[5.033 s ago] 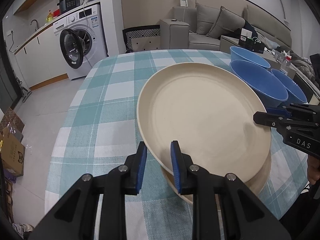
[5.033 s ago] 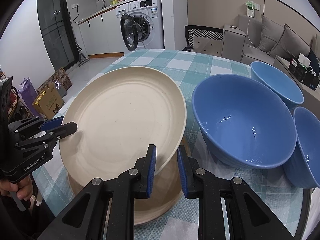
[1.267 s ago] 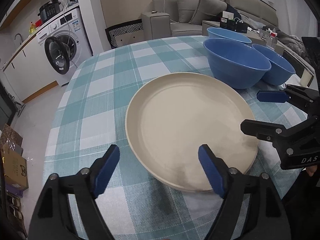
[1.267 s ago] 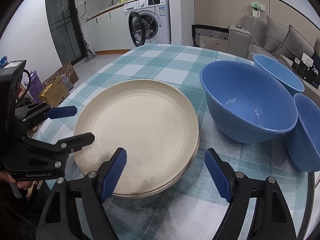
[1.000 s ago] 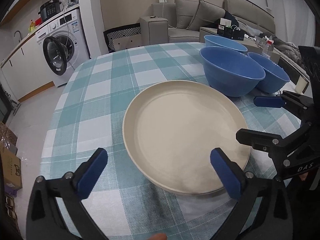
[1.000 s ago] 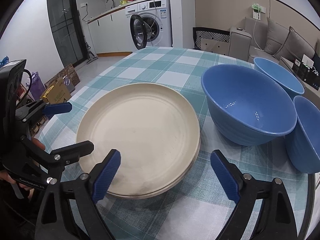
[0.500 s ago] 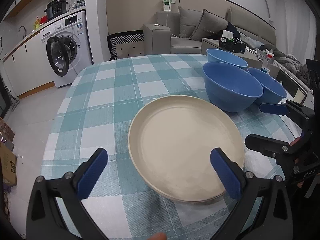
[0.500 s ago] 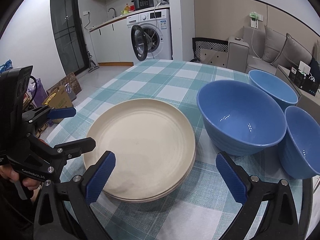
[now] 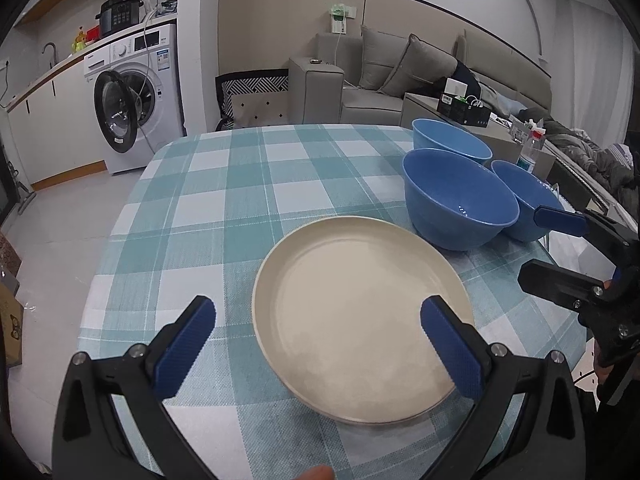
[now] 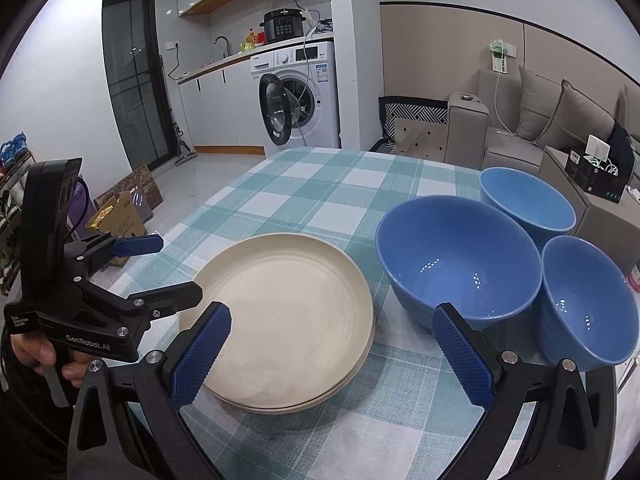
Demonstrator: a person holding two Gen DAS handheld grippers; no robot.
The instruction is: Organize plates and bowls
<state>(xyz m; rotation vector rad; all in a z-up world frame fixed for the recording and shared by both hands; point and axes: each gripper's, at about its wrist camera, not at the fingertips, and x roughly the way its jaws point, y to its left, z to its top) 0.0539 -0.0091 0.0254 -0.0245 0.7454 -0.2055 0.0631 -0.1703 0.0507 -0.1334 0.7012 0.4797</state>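
We have the cream plates [image 10: 288, 316] stacked on the checked tabletop [image 9: 240, 184]; three blue bowls [image 10: 460, 256] beside them remain unnested, and both our left gripper [image 9: 320, 344] and right gripper [image 10: 332, 356] have jaws wide open, holding nothing

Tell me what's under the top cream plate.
Under the top cream plate sits a second cream plate, only its rim edge showing along the near right side. Its face is covered, as is the checked tablecloth beneath the stack.
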